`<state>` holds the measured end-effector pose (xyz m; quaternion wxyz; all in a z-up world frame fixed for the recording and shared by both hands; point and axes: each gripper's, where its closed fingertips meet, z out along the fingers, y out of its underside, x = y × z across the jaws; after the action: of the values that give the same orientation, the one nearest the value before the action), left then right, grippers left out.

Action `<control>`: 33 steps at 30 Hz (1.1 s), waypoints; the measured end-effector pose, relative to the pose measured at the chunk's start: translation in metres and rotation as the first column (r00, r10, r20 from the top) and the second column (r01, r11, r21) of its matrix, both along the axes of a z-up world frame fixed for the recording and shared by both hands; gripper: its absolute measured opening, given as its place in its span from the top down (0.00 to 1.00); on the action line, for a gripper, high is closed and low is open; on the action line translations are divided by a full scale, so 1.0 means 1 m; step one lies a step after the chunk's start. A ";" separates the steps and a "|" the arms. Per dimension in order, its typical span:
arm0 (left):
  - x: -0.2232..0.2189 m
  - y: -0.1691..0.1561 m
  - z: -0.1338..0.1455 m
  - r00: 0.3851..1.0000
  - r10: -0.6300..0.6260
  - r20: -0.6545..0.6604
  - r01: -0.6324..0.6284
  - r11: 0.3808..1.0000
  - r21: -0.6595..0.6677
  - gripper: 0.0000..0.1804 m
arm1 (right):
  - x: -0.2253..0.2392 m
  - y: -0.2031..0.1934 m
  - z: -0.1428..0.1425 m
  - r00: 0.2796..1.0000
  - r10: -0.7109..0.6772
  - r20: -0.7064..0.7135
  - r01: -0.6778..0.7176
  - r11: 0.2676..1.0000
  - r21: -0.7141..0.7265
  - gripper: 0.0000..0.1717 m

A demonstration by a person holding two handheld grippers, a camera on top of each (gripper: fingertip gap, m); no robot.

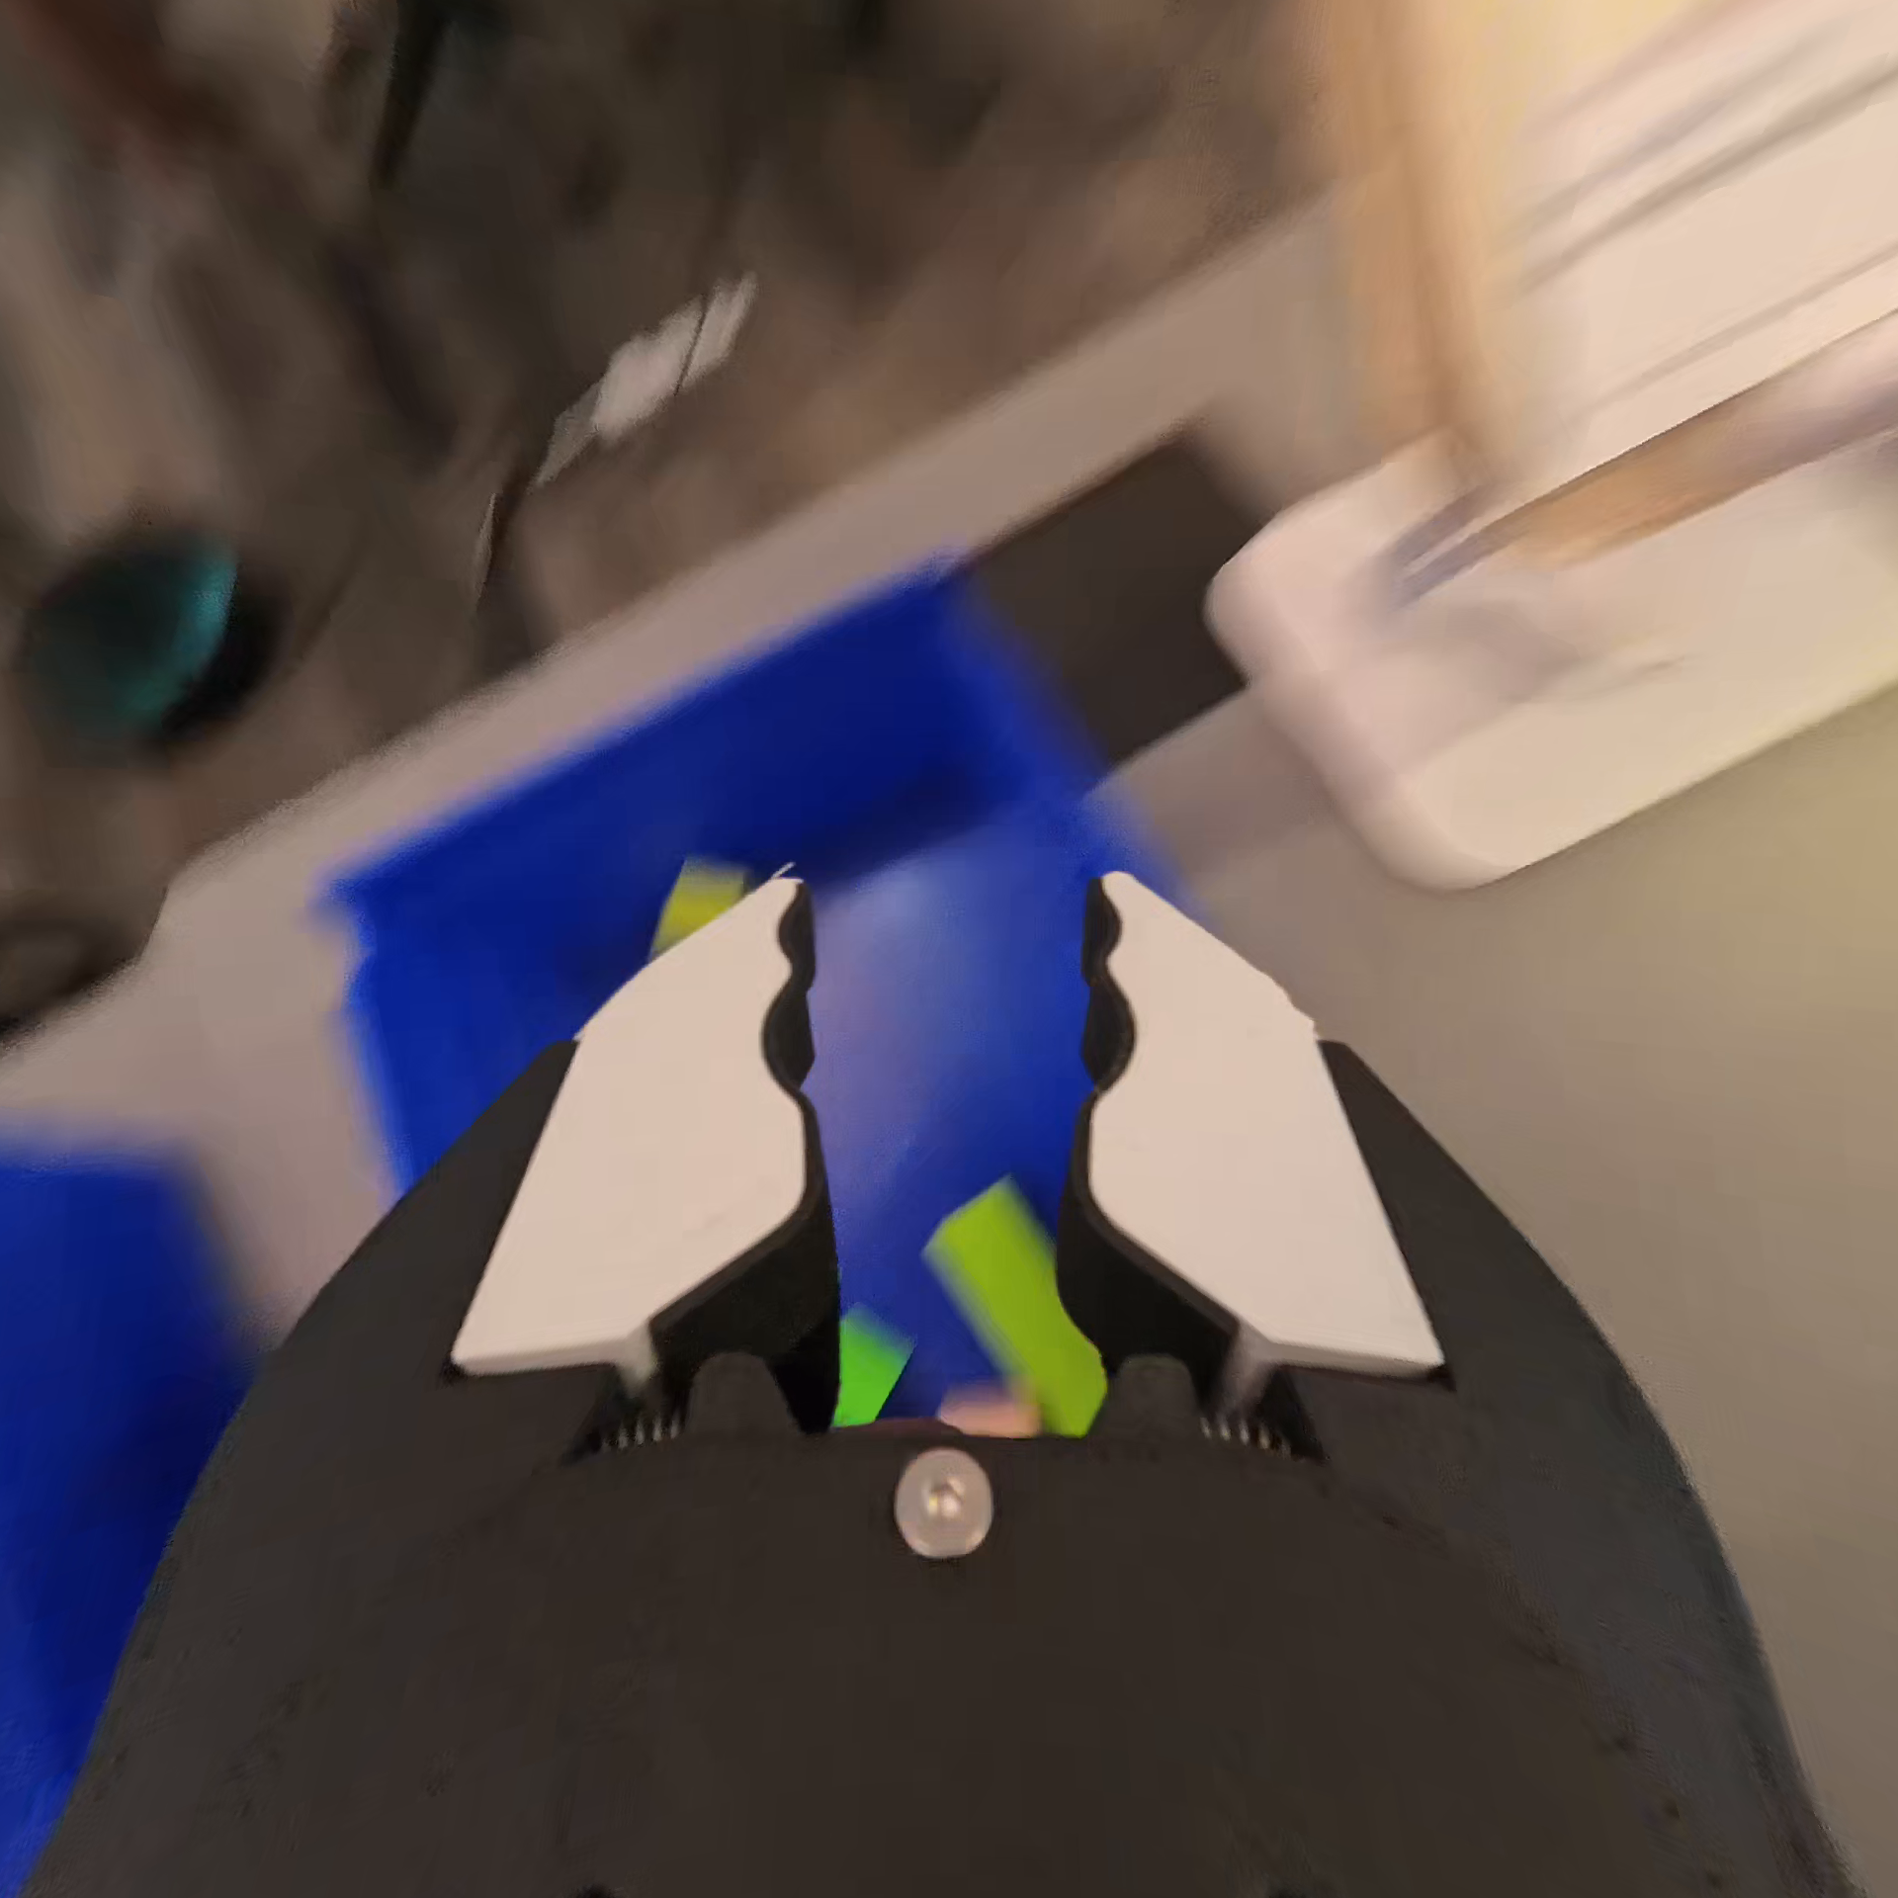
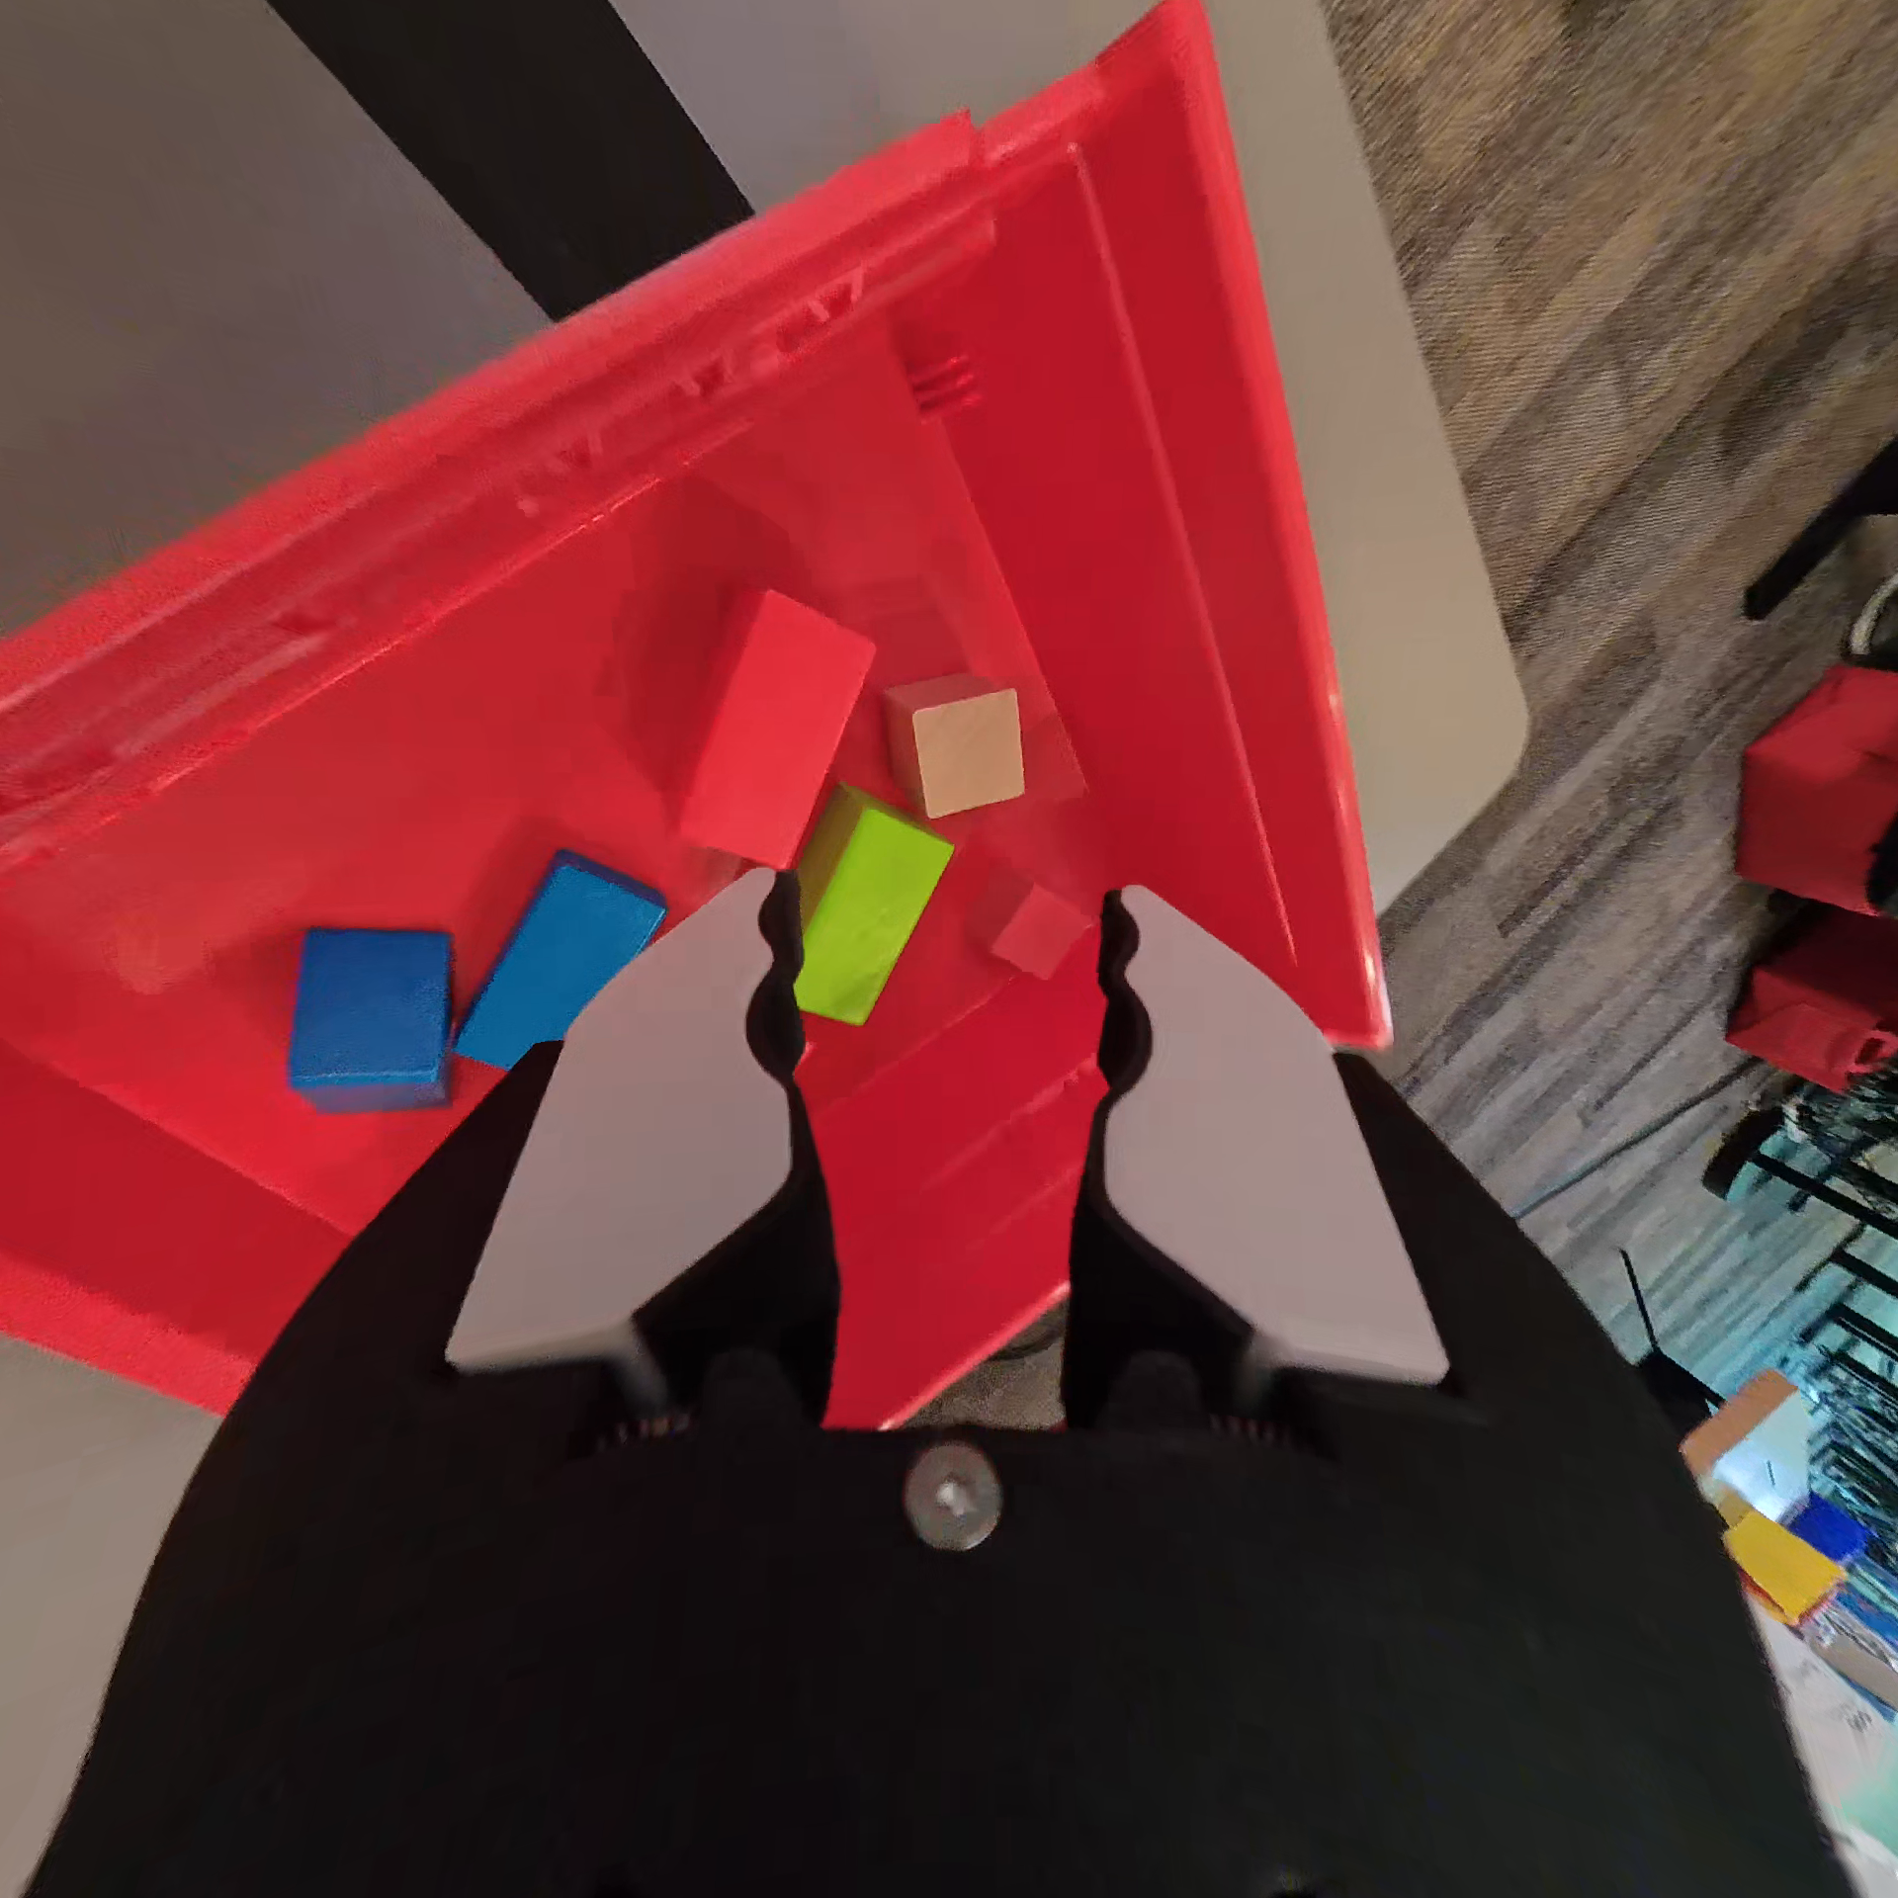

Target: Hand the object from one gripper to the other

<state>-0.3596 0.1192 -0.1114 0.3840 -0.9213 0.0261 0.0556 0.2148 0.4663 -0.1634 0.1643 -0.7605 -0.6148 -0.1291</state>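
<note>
The left wrist view is motion-blurred. My left gripper is open with nothing between its pads, and it hovers over a blue bin. Green blocks lie in that bin. My right gripper is open over a red bin. In the red bin lie a green block, a long red block, a plain wooden cube, a small red cube and two blue blocks. The green block lies on the bin floor below my left fingertip; the pads do not press on it.
A white object stands on the table to the right of the blue bin. A second blue bin is at the left edge. The table edge and carpet floor lie right of the red bin, with red boxes on the floor. About 65 cm separates my left fingertips from my right. My right tips are roughly 7 cm from the long red block. The plain wooden cube sits 8 cm or so from the ends of my right fingers.
</note>
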 end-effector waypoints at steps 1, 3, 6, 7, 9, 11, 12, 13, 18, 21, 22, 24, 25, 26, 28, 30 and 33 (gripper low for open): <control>-0.013 -0.006 -0.014 0.999 0.041 -0.002 -0.041 0.997 -0.060 0.71 | 0.000 -0.005 0.006 1.000 0.002 -0.004 -0.002 1.000 0.020 0.69; -0.014 -0.015 -0.038 0.995 0.021 0.097 -0.007 0.990 -0.141 0.71 | -0.005 -0.018 0.017 0.999 0.023 -0.030 -0.022 0.999 0.045 0.69; -0.013 -0.053 -0.078 0.993 -0.062 0.100 0.096 0.921 -0.378 0.71 | -0.013 -0.037 0.028 0.997 0.059 -0.053 -0.056 0.997 0.061 0.70; -0.013 -0.066 -0.088 0.992 -0.066 0.107 0.107 0.890 -0.444 0.70 | -0.016 -0.042 0.030 0.996 0.067 -0.060 -0.064 0.996 0.061 0.70; -0.011 -0.075 -0.099 0.987 -0.019 0.161 0.097 0.865 -0.493 0.70 | -0.022 -0.052 0.032 0.995 0.085 -0.060 -0.082 0.995 0.064 0.70; -0.011 -0.077 -0.110 0.985 0.022 0.171 0.076 0.836 -0.543 0.69 | -0.028 -0.060 0.035 0.993 0.108 -0.051 -0.104 0.991 0.079 0.70; -0.008 -0.078 -0.115 0.984 0.036 0.177 0.072 0.820 -0.567 0.68 | -0.030 -0.063 0.036 0.992 0.115 -0.048 -0.110 0.990 0.088 0.71; -0.007 -0.078 -0.120 0.982 0.056 0.181 0.063 0.807 -0.587 0.68 | -0.033 -0.066 0.038 0.992 0.121 -0.048 -0.116 0.988 0.097 0.71; -0.002 -0.083 -0.144 0.981 0.094 0.169 0.047 0.731 -0.681 0.67 | -0.044 -0.079 0.048 0.986 0.150 -0.071 -0.140 0.982 0.124 0.72; -0.002 -0.086 -0.156 0.983 0.112 0.144 0.029 0.684 -0.729 0.69 | -0.047 -0.083 0.051 0.984 0.162 -0.076 -0.151 0.979 0.136 0.72; -0.005 -0.085 -0.156 0.986 0.114 0.122 0.010 0.686 -0.727 0.72 | -0.047 -0.085 0.052 0.983 0.166 -0.076 -0.154 0.978 0.139 0.72; -0.006 -0.084 -0.157 0.986 0.129 0.110 -0.008 0.686 -0.728 0.74 | -0.049 -0.087 0.053 0.982 0.171 -0.079 -0.158 0.976 0.147 0.73; -0.008 -0.083 -0.157 0.986 0.134 0.100 -0.019 0.685 -0.728 0.75 | -0.050 -0.088 0.054 0.982 0.174 -0.080 -0.160 0.975 0.152 0.73; -0.009 -0.084 -0.157 0.987 0.131 0.091 -0.024 0.684 -0.729 0.77 | -0.051 -0.089 0.055 0.981 0.178 -0.083 -0.163 0.974 0.155 0.73; -0.009 -0.082 -0.157 0.988 0.123 0.089 -0.021 0.689 -0.725 0.77 | -0.053 -0.091 0.056 0.980 0.181 -0.088 -0.166 0.973 0.162 0.73; -0.010 -0.079 -0.157 0.989 0.117 0.090 -0.019 0.703 -0.711 0.78 | -0.056 -0.095 0.060 0.977 0.190 -0.095 -0.171 0.970 0.172 0.73; -0.012 -0.073 -0.155 0.989 0.108 0.098 -0.012 0.733 -0.680 0.78 | -0.063 -0.100 0.067 0.972 0.208 -0.113 -0.184 0.964 0.193 0.74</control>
<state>-0.3715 0.0458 -0.2660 0.0209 -0.9997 -0.0105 -0.0058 0.1517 0.3660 -0.0959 0.2850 -0.6848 -0.6604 -0.1168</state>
